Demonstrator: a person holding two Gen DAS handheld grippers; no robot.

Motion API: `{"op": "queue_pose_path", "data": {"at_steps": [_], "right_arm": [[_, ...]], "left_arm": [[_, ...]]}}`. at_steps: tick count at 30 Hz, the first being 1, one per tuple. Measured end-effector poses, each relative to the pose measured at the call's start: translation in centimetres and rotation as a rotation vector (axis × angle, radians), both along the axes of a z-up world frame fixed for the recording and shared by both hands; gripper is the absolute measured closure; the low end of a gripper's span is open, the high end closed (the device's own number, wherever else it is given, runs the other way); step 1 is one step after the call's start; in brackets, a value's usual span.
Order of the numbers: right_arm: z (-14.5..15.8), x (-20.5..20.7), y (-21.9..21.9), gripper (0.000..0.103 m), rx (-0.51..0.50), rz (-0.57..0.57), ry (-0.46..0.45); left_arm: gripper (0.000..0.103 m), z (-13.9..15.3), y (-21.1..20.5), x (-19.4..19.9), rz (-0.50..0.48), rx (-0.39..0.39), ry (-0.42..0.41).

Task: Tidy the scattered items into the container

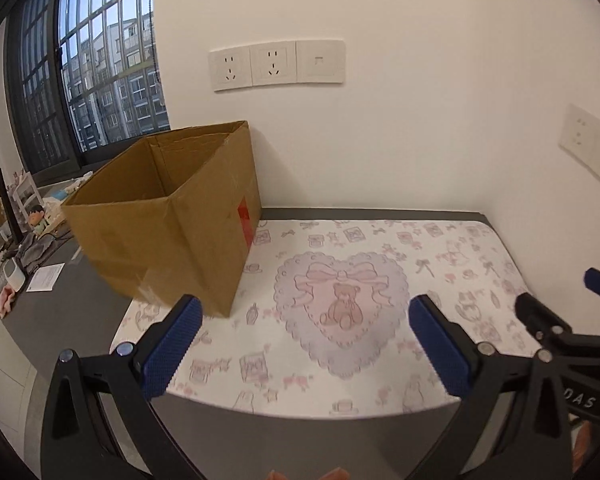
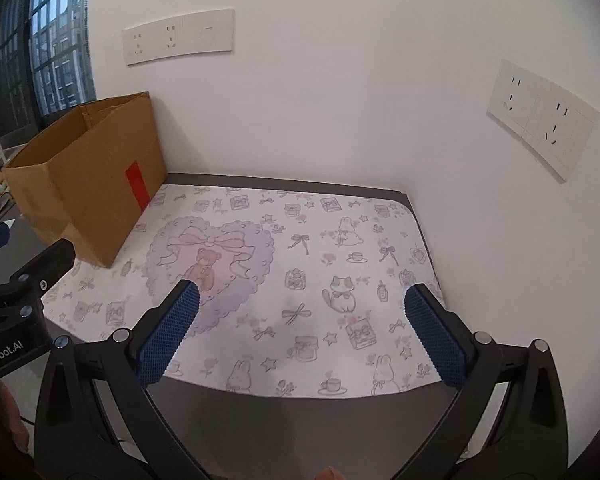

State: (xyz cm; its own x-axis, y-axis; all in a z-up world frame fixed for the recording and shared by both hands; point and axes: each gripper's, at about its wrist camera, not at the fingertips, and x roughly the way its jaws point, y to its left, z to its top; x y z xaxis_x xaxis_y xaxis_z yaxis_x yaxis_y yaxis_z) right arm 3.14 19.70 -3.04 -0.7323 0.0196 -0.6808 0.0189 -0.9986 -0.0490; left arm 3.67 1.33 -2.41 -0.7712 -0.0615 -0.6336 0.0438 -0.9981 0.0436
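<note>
Patterned mat, cardboard box alongside

"enRobot.AI" on left gripper

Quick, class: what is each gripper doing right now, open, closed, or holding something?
Left gripper: open, tongs spread wide, holding nothing.
Right gripper: open, tongs spread wide, holding nothing.
</note>
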Motion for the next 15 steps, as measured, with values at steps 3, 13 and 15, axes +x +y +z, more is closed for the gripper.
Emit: {"op": "queue_pose_path", "data": {"at_steps": [3,13,15], "right_arm": [[0.6,3.1,0.0,0.0,-0.066,0.036,0.009],[5.0,7.3,-3.2,0.0,0.027,0.049,0.082],[6.2,7.6,-3.4,0.0,0.035,0.041,0.095]], "left_arm": [[0.0,0.8,-0.7,2.9,0.011,-0.016,0.005],[0.0,6.0,-3.2,8.9,0.032,0.009,0.085],[0.0,6.9,-3.4,9.2,0.022,0.002,0.095]]}}
